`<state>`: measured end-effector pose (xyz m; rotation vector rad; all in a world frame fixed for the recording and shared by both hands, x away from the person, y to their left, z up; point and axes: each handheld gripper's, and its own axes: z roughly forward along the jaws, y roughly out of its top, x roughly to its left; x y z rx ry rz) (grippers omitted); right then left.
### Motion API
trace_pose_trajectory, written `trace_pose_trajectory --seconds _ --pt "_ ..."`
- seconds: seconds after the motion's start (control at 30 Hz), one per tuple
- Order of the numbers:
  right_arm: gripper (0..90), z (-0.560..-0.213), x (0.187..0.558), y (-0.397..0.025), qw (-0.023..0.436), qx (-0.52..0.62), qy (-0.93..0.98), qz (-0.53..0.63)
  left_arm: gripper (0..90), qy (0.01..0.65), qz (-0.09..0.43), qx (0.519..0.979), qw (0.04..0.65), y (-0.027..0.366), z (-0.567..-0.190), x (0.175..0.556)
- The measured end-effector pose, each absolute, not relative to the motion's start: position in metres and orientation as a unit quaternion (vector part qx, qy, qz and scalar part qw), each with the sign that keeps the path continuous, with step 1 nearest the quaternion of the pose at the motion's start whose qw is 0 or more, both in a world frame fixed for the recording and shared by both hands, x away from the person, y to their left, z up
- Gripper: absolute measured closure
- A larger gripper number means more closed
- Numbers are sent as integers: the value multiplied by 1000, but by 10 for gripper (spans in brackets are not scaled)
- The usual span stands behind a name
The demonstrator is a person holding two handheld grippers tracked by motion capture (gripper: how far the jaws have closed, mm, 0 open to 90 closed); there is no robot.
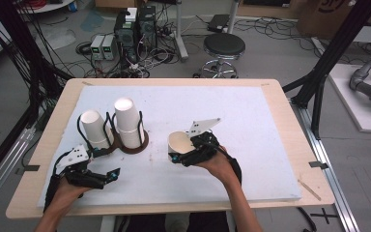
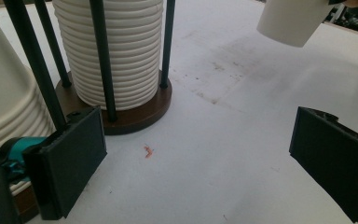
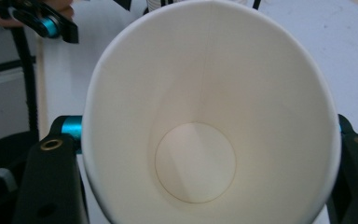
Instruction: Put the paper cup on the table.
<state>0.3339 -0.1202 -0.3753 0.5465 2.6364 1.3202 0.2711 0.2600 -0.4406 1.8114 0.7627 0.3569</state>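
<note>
White paper cup (image 1: 179,145), mouth up, is gripped by the right tool (image 1: 187,155) above the white worktop (image 1: 251,145). Left tool (image 1: 107,175) is held wide open beside the stacked white cups in the dark wire rack (image 1: 131,126).

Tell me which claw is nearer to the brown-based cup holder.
Left. The left claw sits open just in front of the cup holder, beside its base. The right claw is farther off to the side, shut on a single paper cup.

Lab or robotics workspace: bare concrete floor (image 1: 280,53) strewn with cables (image 1: 140,65), computer towers (image 1: 137,26) far left, black stool (image 1: 223,48), grey robot arm (image 1: 369,84) on bench at right.
</note>
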Motion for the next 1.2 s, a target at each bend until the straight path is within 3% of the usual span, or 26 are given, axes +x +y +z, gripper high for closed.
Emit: trace_pose_trajectory --seconds 0.4,1.2 --pt "288 -387 339 -104 96 182 894 398 37 331 160 761 535 259 -447 271" --pt "288 -408 345 -85 80 179 912 360 37 332 158 762 533 257 -451 271"
